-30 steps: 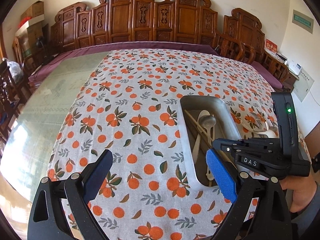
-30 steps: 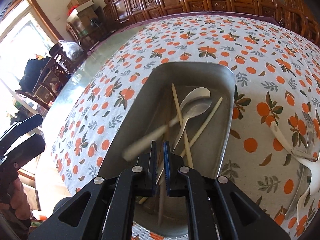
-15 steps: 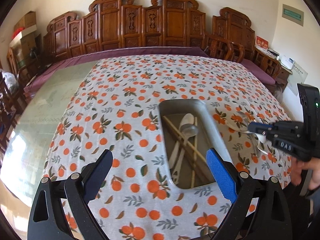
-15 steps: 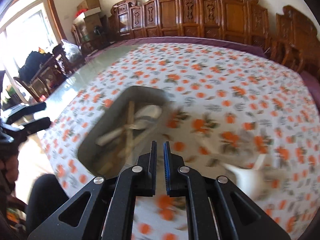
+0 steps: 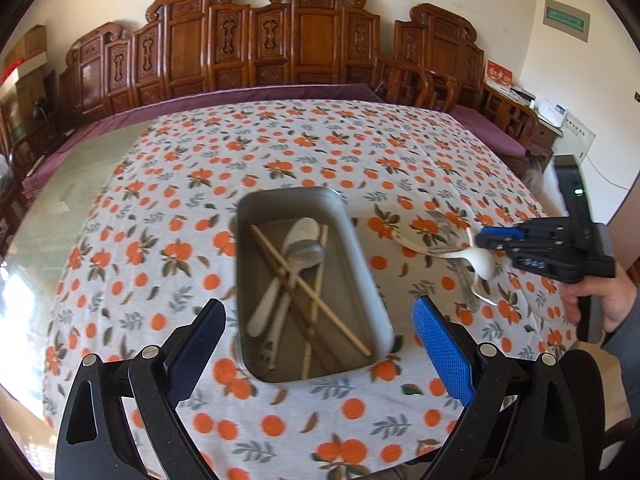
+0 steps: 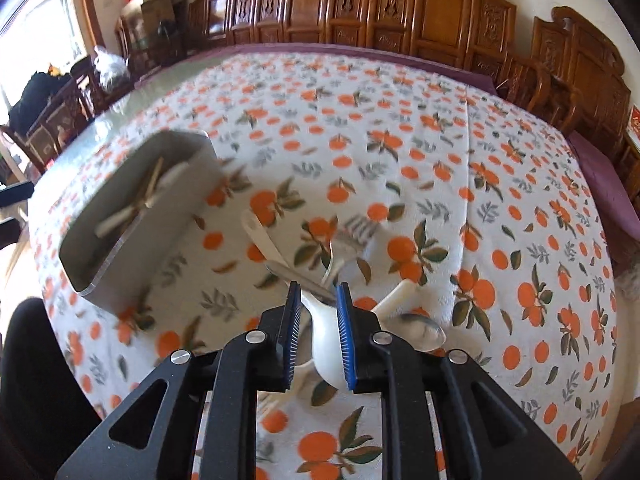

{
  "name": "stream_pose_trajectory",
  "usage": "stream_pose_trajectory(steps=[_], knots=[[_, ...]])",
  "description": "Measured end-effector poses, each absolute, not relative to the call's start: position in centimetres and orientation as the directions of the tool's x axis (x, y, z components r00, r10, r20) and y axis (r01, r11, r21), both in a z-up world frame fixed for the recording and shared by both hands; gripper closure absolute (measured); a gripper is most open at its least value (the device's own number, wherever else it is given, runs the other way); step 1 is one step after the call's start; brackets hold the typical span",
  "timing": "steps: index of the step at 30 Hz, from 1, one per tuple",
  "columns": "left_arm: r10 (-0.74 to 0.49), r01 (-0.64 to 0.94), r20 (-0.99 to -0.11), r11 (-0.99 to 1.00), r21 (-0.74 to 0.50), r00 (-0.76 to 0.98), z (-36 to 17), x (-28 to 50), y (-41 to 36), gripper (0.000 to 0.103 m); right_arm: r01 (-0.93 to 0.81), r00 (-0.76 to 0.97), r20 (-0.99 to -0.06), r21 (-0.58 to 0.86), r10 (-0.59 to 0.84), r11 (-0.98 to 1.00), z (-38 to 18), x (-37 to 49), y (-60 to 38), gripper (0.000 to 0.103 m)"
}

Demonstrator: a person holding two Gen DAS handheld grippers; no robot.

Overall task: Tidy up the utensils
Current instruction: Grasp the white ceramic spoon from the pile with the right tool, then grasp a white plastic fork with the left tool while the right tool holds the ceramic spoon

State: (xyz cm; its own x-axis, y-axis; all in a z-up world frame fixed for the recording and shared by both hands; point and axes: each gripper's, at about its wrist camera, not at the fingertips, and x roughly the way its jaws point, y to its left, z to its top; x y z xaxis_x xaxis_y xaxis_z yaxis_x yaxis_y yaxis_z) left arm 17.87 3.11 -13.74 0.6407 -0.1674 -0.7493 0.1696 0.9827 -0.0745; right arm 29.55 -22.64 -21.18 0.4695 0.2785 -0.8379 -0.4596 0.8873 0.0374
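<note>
Orange-print tablecloth (image 6: 400, 152) carries the metal tray (image 5: 360, 240) and a loose utensil pile. Right gripper (image 6: 318, 300), jaws just opening, unclamped, straddles a white spoon (image 6: 326, 344) in the pile; left gripper (image 5: 320, 332) gapes empty near the tray. Risk: crossed fork (image 6: 344, 244) may drag along or the spoon slip.

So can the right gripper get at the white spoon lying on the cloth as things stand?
Probably yes. The right gripper is over the pile beside the tray, jaws just opened, the white spoon showing between the pads and nothing above it. A metal fork lying across its handle could snag.
</note>
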Motion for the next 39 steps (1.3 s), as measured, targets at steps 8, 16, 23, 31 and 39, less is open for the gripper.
stream_pose_trajectory(steps=[8, 16, 23, 31, 39], knots=[[-0.193, 0.213, -0.763, 0.974, -0.074, 0.617, -14.7, 17.6, 0.6, 0.012, -0.508, 0.446, -0.861, -0.016, 0.247, 0.861, -22.8, 30.0, -21.7, 0.078], [-0.200, 0.225, -0.772, 0.972, -0.076, 0.603, -15.2, 17.5, -0.1, 0.012, -0.581, 0.359, -0.912, -0.053, 0.197, 0.812, -23.7, 30.9, -20.4, 0.073], [-0.206, 0.234, -0.775, 0.969, -0.078, 0.597, -15.3, 17.5, -0.6, 0.012, -0.639, 0.298, -0.934, -0.040, 0.199, 0.768, -24.2, 30.3, -19.1, 0.074], [-0.212, 0.251, -0.778, 0.965, -0.072, 0.592, -15.3, 17.4, -1.6, 0.012, -0.623, 0.286, -0.935, -0.015, 0.210, 0.782, -24.2, 30.1, -18.9, 0.091], [-0.215, 0.265, -0.780, 0.962, -0.066, 0.588, -15.3, 17.5, -2.8, 0.012, -0.613, 0.332, -0.909, -0.005, 0.252, 0.790, -22.8, 28.6, -19.6, 0.093]])
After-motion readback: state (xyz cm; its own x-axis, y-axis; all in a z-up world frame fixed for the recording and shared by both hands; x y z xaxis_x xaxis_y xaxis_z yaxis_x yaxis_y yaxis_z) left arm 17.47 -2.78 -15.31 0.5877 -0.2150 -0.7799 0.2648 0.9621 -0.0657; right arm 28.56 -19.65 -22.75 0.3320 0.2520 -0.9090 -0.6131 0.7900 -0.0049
